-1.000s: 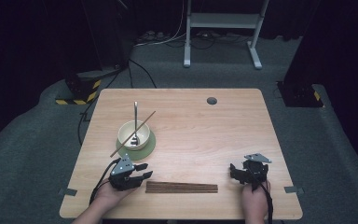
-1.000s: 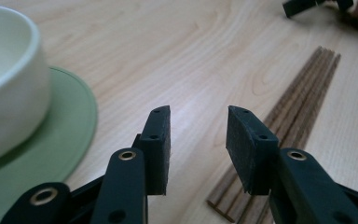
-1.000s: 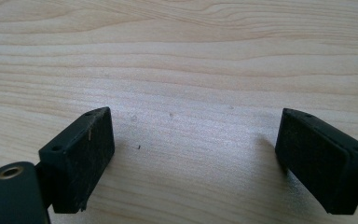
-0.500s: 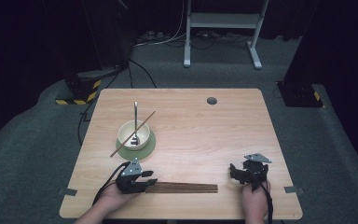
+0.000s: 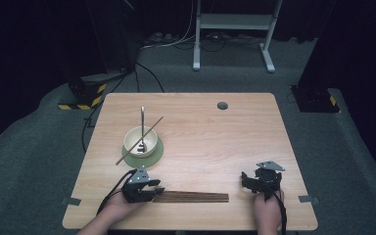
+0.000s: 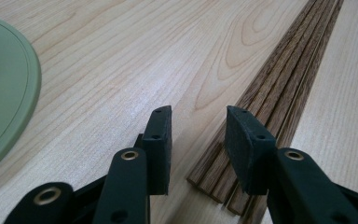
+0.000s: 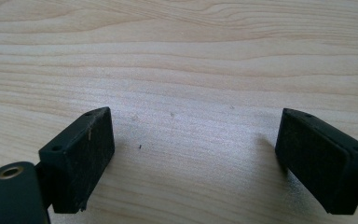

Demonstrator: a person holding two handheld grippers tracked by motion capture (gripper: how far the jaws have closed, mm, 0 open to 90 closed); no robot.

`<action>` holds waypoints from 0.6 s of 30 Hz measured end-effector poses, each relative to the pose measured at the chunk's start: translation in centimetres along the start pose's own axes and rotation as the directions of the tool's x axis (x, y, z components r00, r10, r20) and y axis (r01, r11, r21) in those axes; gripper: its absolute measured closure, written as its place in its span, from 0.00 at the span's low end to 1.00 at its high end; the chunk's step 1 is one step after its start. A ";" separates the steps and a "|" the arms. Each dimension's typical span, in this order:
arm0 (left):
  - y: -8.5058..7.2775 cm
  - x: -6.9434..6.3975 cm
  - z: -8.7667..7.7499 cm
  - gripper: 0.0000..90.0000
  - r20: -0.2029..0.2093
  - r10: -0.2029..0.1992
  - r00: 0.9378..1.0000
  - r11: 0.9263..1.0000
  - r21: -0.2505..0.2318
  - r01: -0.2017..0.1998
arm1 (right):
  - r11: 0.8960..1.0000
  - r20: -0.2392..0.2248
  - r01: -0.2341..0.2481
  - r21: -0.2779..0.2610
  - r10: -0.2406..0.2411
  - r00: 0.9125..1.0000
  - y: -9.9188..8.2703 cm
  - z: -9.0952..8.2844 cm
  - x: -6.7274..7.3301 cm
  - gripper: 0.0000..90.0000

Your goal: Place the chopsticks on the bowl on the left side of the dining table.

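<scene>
Chopsticks (image 5: 191,197), a dark bundle, lie flat along the near edge of my desk (image 5: 215,142). My left tool (image 6: 198,135) sits low at their left end, jaws part spread, one pad over the sticks, nothing pinched. My right tool (image 7: 193,158) rests well apart on bare wood, jaws spread wide. Bowl (image 5: 140,141) stands behind on a green mat (image 6: 4,88).

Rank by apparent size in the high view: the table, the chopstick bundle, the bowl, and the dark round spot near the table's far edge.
1. table
2. chopstick bundle, longest after the table but thin
3. bowl, shorter yet wider, so unsure against the bundle
4. dark round spot
</scene>
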State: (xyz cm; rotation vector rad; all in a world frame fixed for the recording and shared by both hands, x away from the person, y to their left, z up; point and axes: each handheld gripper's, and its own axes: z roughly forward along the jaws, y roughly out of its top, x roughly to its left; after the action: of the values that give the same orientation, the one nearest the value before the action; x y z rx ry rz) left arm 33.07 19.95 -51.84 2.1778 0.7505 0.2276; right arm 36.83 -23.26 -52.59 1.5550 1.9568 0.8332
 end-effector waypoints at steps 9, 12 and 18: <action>-0.1 0.3 0.1 0.70 -0.024 0.001 1.000 1.000 0.011 -0.001 | 1.000 -0.001 0.004 -0.002 -0.004 1.000 0.0 0.0 0.0 0.13; -0.3 0.5 0.1 0.70 -0.045 -0.012 0.999 1.000 0.008 0.012 | 1.000 -0.001 0.008 -0.004 -0.008 1.000 0.0 0.0 0.0 0.13; -0.2 0.8 0.0 0.71 -0.062 -0.024 0.998 1.000 -0.013 0.024 | 1.000 -0.001 0.005 -0.002 -0.005 1.000 0.0 0.0 0.0 0.13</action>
State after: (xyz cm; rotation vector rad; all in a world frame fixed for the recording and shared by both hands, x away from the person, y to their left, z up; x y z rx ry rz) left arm 33.57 20.54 -52.04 2.1577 0.8075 0.2877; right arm 36.83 -23.28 -52.60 1.5479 1.9593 0.8346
